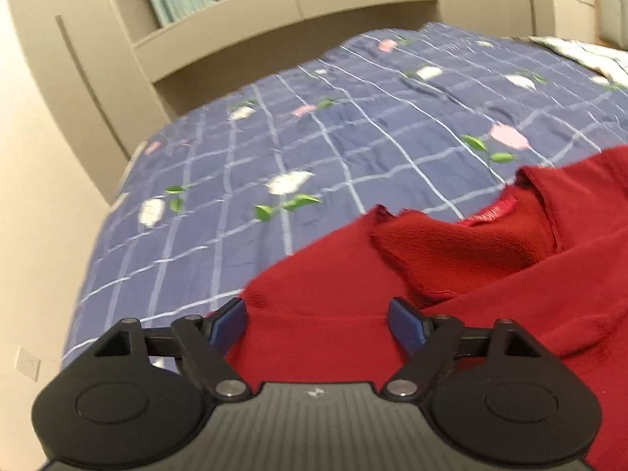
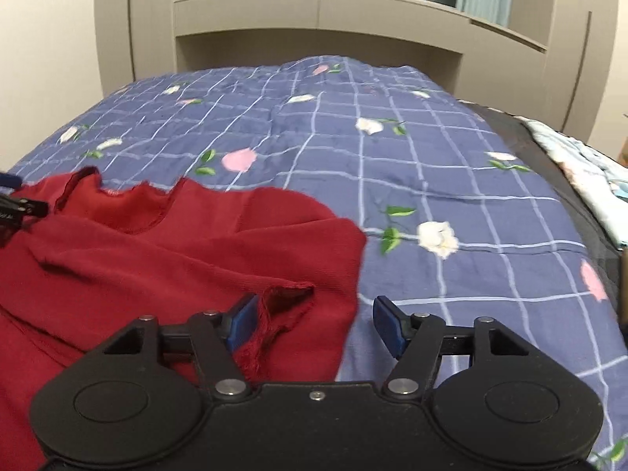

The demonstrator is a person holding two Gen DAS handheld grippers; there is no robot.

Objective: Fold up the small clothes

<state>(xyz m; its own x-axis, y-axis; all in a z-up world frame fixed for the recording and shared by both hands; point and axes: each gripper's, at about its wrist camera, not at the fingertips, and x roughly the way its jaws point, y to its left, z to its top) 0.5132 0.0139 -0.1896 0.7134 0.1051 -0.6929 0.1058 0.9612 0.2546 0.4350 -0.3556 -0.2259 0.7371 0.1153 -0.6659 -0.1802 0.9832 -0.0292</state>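
On the blue checked bedspread (image 2: 451, 180), the red top (image 2: 157, 251) lies rumpled, neckline away from you. Your left gripper (image 1: 318, 324) spreads wide over one near edge, holding nothing; your right gripper (image 2: 314, 324), equally wide, straddles what looks like a sleeve opening, nearer its fold.

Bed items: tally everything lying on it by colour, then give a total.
Red: 1, the red knit top
Blue with flower print: 1, the checked bedspread
Pale light-blue print: 1, the cloth at the bed's right edge
Total: 3
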